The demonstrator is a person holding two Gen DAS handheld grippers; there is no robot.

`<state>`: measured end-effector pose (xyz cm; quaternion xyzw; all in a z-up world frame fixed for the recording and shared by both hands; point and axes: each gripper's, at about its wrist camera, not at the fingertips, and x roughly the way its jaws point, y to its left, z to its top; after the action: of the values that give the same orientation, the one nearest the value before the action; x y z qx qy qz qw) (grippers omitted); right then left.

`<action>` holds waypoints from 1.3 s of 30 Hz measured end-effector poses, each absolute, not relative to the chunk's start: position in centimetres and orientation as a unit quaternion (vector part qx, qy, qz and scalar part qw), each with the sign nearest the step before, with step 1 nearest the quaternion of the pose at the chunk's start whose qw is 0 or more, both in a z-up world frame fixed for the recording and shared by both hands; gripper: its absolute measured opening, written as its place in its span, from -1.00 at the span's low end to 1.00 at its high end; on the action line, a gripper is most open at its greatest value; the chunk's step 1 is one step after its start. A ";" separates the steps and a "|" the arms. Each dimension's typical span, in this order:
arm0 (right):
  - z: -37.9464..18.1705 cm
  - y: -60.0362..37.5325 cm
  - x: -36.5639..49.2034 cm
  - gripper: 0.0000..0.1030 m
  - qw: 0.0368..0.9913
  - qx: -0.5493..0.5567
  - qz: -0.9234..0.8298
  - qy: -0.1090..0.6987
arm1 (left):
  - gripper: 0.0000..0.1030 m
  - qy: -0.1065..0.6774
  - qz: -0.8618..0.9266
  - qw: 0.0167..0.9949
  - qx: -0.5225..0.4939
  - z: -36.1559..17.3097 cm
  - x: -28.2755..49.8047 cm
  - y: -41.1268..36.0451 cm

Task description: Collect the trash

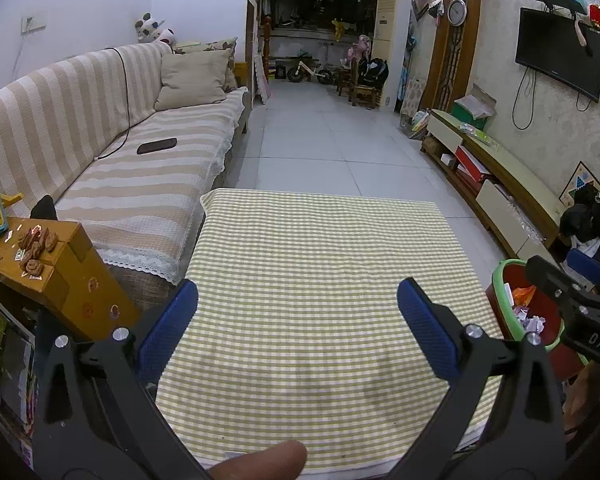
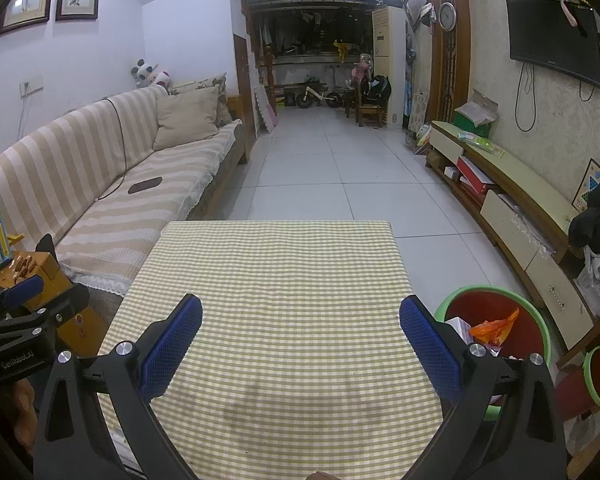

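My left gripper is open and empty above the near part of a table with a yellow checked cloth. My right gripper is open and empty over the same table. A red bin with a green rim stands on the floor at the table's right side and holds an orange wrapper and white paper scraps. The bin also shows in the left wrist view. No loose trash shows on the cloth.
A striped sofa with a dark phone runs along the left. A wooden side table with snack pieces stands at the near left. A TV cabinet lines the right wall. A smaller green-rimmed red container sits at the far right.
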<state>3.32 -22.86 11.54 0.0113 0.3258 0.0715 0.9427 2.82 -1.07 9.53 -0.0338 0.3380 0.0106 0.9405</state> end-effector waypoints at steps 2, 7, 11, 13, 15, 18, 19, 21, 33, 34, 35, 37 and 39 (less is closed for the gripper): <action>11.5 -22.9 3.4 0.86 0.942 0.012 0.072 0.328 | 0.90 0.338 0.010 0.940 -0.034 9.5 2.8 -1.1; 11.3 -23.2 3.4 0.86 0.941 0.013 0.072 0.330 | 0.90 0.338 0.011 0.941 -0.032 9.5 2.7 -1.1; 11.1 -23.3 3.2 0.86 0.941 0.014 0.072 0.331 | 0.90 0.339 0.012 0.940 -0.032 9.5 2.7 -1.1; 11.0 -23.3 3.2 0.86 0.941 0.013 0.073 0.331 | 0.90 0.340 0.015 0.940 -0.032 9.4 2.7 -1.1; 10.8 -23.4 3.1 0.86 0.940 0.012 0.074 0.332 | 0.90 0.341 0.016 0.939 -0.032 9.4 2.6 -1.0; 10.5 -23.4 3.1 0.86 0.939 0.011 0.074 0.336 | 0.90 0.341 0.016 0.939 -0.032 9.4 2.8 -1.0; 10.5 -23.4 3.0 0.86 0.939 0.012 0.074 0.337 | 0.90 0.340 0.015 0.940 -0.032 9.4 2.7 -1.1; 10.4 -23.3 3.0 0.86 0.938 0.010 0.075 0.338 | 0.90 0.341 0.016 0.939 -0.031 9.4 2.7 -1.1; 10.6 -23.2 3.3 0.86 0.938 0.011 0.075 0.339 | 0.90 0.343 0.016 0.939 -0.032 9.2 2.7 -0.9; 10.6 -23.2 3.3 0.86 0.938 0.010 0.075 0.338 | 0.90 0.343 0.016 0.939 -0.032 9.2 2.7 -0.9; 10.6 -23.2 3.3 0.86 0.938 0.010 0.075 0.338 | 0.90 0.343 0.016 0.939 -0.032 9.2 2.7 -0.9; 10.6 -23.2 3.3 0.86 0.938 0.010 0.075 0.338 | 0.90 0.342 0.014 0.939 -0.033 9.2 2.7 -0.9; 10.6 -23.1 3.3 0.86 0.938 0.011 0.074 0.338 | 0.90 0.329 0.010 0.943 -0.037 9.4 2.3 -0.9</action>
<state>3.26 -23.14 10.57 0.0107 0.3378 0.0741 0.9382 2.32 -0.89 9.41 -0.0370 0.3295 0.0097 0.9434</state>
